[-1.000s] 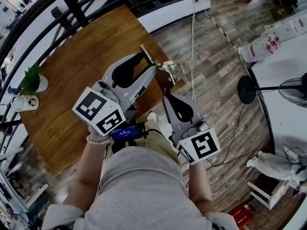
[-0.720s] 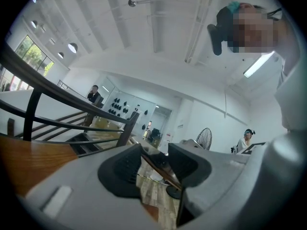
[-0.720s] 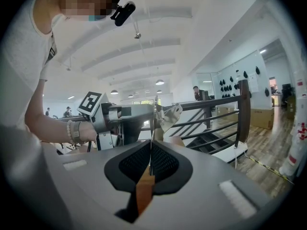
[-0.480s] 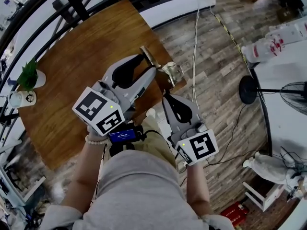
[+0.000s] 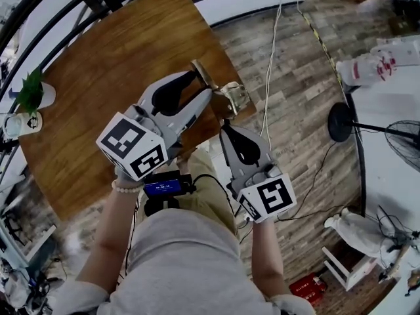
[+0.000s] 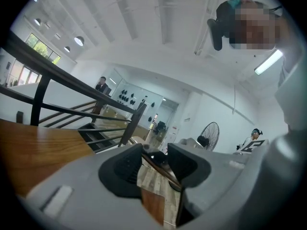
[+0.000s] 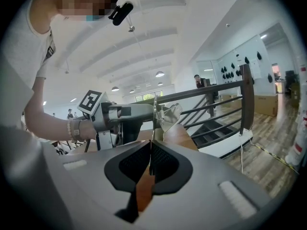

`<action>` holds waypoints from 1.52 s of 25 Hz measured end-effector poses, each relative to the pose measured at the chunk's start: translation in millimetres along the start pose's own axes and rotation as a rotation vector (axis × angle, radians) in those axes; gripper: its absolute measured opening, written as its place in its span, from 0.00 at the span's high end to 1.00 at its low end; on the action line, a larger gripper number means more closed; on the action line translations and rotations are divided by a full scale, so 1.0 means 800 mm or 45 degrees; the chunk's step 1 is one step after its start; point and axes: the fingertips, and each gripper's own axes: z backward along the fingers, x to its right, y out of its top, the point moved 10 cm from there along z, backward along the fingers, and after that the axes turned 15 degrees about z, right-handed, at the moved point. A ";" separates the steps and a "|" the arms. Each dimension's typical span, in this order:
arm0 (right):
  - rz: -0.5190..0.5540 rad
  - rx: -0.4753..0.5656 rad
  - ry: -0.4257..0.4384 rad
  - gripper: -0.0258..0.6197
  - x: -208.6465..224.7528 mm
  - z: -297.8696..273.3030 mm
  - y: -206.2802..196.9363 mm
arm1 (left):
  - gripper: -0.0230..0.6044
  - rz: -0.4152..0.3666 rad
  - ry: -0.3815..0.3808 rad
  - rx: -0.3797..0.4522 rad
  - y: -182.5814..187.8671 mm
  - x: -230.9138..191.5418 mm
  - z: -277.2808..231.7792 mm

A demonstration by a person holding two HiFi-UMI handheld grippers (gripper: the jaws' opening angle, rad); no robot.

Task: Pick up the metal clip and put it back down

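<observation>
The head view shows the clip over the near corner of the wooden surface, with both tongs meeting on it. It does not show the grip itself. The right gripper view does: the right tongs are closed on a thin metal strip that rises edge-on from the pads to the clip's body. In that view the clip hangs clear above the surface, at the tip of the left tongs. The left gripper view shows those jaws a little apart, with a thin dark bar of the clip crossing slantwise from pad to pad, so they grip it too.

There is one clip, two tongs with one marker cube each, and one surface. One plant and one mug stand at the surface's far left edge, and one fan stands on the floor to the right.

Both forearms reach forward from the body. The left tongs slant toward the upper right of the head view. The right tongs point up and slightly left, so the two tips converge at the clip. A bead bracelet circles the left wrist.
</observation>
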 end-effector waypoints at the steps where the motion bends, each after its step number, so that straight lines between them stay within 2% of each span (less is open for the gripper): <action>1: -0.004 -0.006 0.007 0.91 0.002 -0.004 -0.004 | 0.70 0.006 0.009 -0.006 -0.002 -0.005 -0.002; 18: -0.085 -0.125 0.145 0.91 0.023 -0.033 -0.072 | 0.70 0.170 0.163 -0.044 -0.070 -0.061 -0.018; 24: -0.120 -0.165 0.188 0.91 0.027 -0.043 -0.099 | 0.70 0.192 0.214 -0.101 -0.093 -0.079 -0.022; 38: -0.190 -0.240 0.247 0.91 0.037 -0.068 -0.136 | 0.71 0.243 0.293 -0.156 -0.123 -0.115 -0.033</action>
